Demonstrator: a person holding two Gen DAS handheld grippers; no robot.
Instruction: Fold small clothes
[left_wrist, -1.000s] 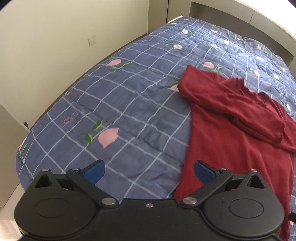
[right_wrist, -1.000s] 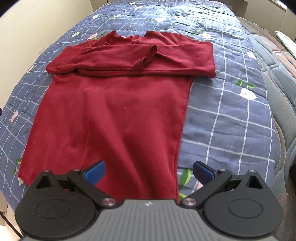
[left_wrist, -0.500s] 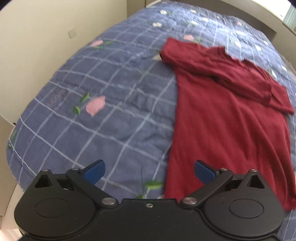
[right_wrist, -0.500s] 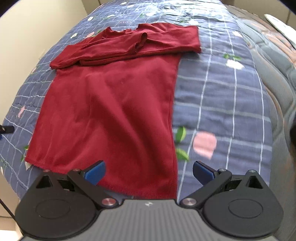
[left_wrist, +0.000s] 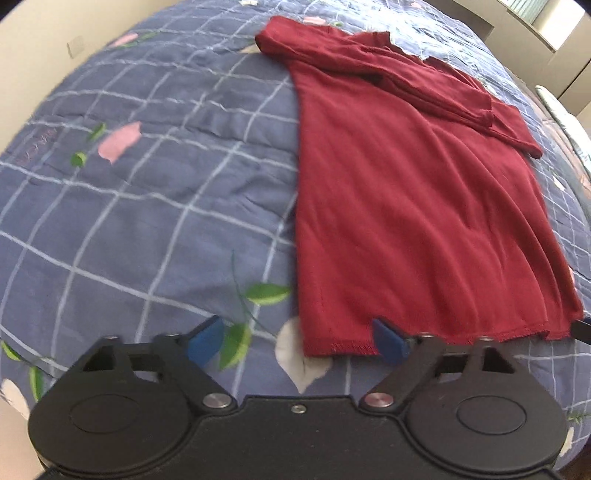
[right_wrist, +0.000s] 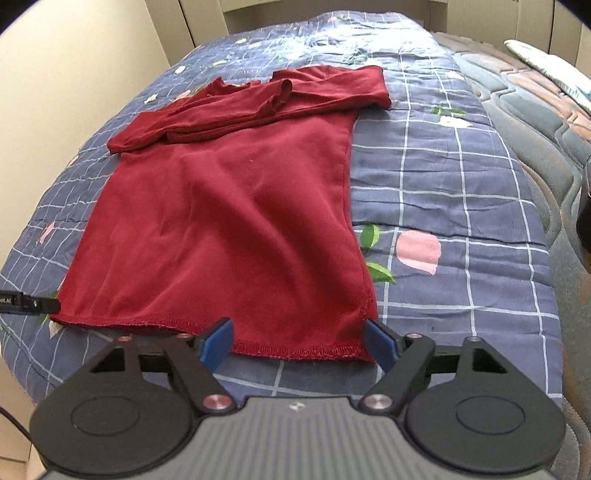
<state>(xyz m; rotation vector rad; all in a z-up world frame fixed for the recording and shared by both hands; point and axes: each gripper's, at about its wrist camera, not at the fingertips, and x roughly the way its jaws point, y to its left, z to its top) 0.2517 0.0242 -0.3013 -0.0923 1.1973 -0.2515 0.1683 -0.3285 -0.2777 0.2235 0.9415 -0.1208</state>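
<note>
Left gripper (left_wrist: 297, 341): jaws wide apart, clamped on nothing, blue pads (left_wrist: 205, 339) low over the quilt (left_wrist: 147, 206). Sits at the near left corner of the red top (left_wrist: 406, 206), straddling that corner: one pad over bare quilt just left of the hem, the other at the hem's edge. Touching the cloth or just above it: cannot tell.

Right gripper (right_wrist: 299, 341): jaws likewise spread wide, holding nothing. Placed at the near right corner of the red top (right_wrist: 236, 229), with both blue pads (right_wrist: 218, 339) at the hem line, the right one against the corner itself. Contact with the cloth unclear.

Red top: spread flat on the quilt, hem nearest both grippers, neckline farthest. Both long sleeves (right_wrist: 229, 110) folded across the chest, one lying over the other, cuffs near the middle. Body smooth apart from soft ripples.

Left of the red top's hem in the right view, the dark tip (right_wrist: 29, 303) of the other tool just beside the far corner of the hem.

Quilt: blue, white grid lines, pink flowers (right_wrist: 419, 251) and green leaves (left_wrist: 267, 293) printed beside the red top. Beyond the quilt to the red top's right, a bare grey mattress (right_wrist: 535, 122). To its left, a cream wall (right_wrist: 74, 74).
</note>
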